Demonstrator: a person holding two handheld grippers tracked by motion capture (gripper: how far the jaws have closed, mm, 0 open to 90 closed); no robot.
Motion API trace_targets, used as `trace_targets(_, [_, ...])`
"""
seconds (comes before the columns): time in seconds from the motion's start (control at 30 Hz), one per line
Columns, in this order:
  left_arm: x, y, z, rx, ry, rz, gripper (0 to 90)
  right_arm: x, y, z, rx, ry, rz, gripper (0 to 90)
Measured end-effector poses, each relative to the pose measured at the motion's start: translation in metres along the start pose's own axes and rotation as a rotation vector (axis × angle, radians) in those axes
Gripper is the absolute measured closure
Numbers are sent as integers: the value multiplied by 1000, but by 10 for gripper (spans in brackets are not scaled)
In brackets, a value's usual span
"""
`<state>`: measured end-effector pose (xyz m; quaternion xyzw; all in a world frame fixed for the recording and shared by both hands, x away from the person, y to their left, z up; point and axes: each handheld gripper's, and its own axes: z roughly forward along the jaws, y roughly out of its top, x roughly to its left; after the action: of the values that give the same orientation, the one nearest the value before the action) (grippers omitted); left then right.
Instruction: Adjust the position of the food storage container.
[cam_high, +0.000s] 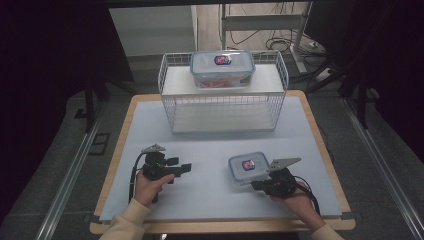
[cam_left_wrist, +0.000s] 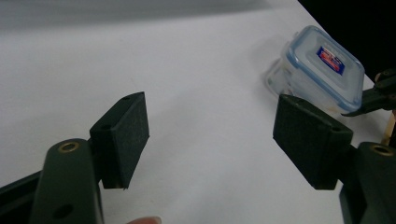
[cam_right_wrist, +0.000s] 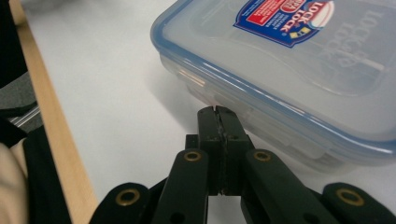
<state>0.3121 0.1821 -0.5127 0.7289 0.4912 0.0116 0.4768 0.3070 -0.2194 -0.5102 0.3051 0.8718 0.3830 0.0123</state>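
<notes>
A pale matte table top (cam_high: 210, 150) with a wooden rim fills mid-frame in the high view. At its upper centre stands a white wire rack (cam_high: 223, 95), a large clear box (cam_high: 222, 68) on top. The small container (cam_high: 248, 167), clear plastic with a rounded blue-rimmed lid, lies lower right, bare surface all round it. The right gripper (cam_right_wrist: 218, 111), jaws pressed together on nothing, sits against its side wall. The left gripper (cam_high: 185, 168) is spread wide, empty, well apart.
</notes>
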Motion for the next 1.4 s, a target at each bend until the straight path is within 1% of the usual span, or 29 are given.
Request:
trace_targets(0.2, [1, -1, 0, 4, 3, 1, 265, -3, 8, 11, 2, -9, 9, 890])
trace_targets(0.4, [1, -1, 1, 8, 5, 3, 266, -5, 8, 14, 2, -18, 11, 890])
trace_targets(0.53, [1, -1, 1, 7, 4, 3, 266, -4, 7, 10, -7, -18, 12, 890])
trace_targets(0.67, [1, -1, -1, 4, 5, 3, 266, -7, 3, -4, -31, -29, 25, 890])
trace_targets(0.7, [1, -1, -1, 4, 5, 3, 266, -7, 3, -4, -31, -29, 25, 890])
trace_targets(0.73, [1, -1, -1, 1, 5, 3, 266, -12, -1, -13, -41, -48, 48, 890])
trace_targets(0.87, [1, -1, -1, 1, 7, 1, 266, -26, -9, -30, -71, -103, 87, 890])
trace_targets(0.93, [1, -1, -1, 4, 7, 1, 266, -34, -11, -36, -74, -138, 106, 890])
trace_targets(1.0, [2, -1, 0, 6, 0, -3, 266, -45, -12, -39, -79, -166, 132, 890])
trace_targets(1.07, [1, -1, 2, 4, -7, -13, 266, -54, -11, -38, -78, -201, 148, 890])
trace_targets(1.13, [0, -1, 2, 9, -3, -6, 266, -60, -8, -33, -74, -202, 156, 890])
trace_targets(1.17, [0, -1, 2, 10, -2, -5, 266, -61, -7, -30, -66, -202, 148, 890])
trace_targets(1.23, [0, -1, 2, 9, -1, -4, 266, -61, -6, -27, -57, -201, 142, 890])
trace_targets(1.27, [1, -1, 2, 8, -1, -6, 266, -59, -3, -20, -44, -199, 130, 890])
trace_targets(1.3, [1, -1, 2, 8, -1, -6, 266, -59, -3, -20, -44, -199, 130, 890])
trace_targets(1.33, [1, -1, 1, 7, 0, -5, 266, -58, -2, -16, -34, -191, 120, 890])
trace_targets(1.37, [1, -1, 1, 7, 0, -5, 266, -58, -2, -16, -34, -191, 120, 890])
trace_targets(1.4, [1, -1, 1, 7, -1, -5, 266, -56, 0, -13, -32, -183, 109, 890])
